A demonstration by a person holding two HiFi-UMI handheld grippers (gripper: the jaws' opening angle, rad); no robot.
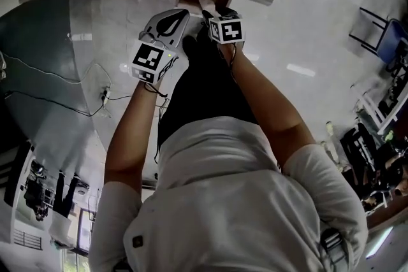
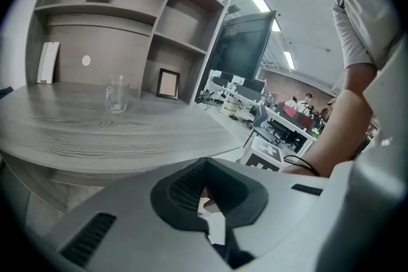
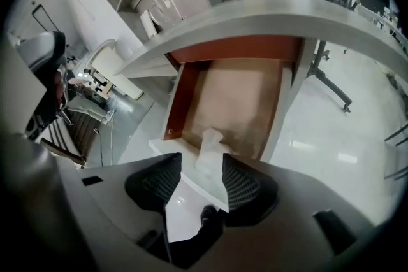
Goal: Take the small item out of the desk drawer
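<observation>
We hang the right gripper [image 3: 201,169] above the open drawer [image 3: 237,95], jaws spread and lined up on the white item [image 3: 209,148] at frame bottom, ready to grab. Left gripper [image 2: 207,194] sits idle, jaws clenched on nothing.

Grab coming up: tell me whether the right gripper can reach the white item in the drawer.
Likely yes: the drawer is open, nothing covers the white item, and the right gripper, jaws apart, faces it.

Desk drawer [image 3: 229,95] stands pulled open under the desktop; brown floor, red-brown side wall, white front. Small item [image 3: 208,148] pale, crumpled, upright; lies just inside the front edge.
</observation>
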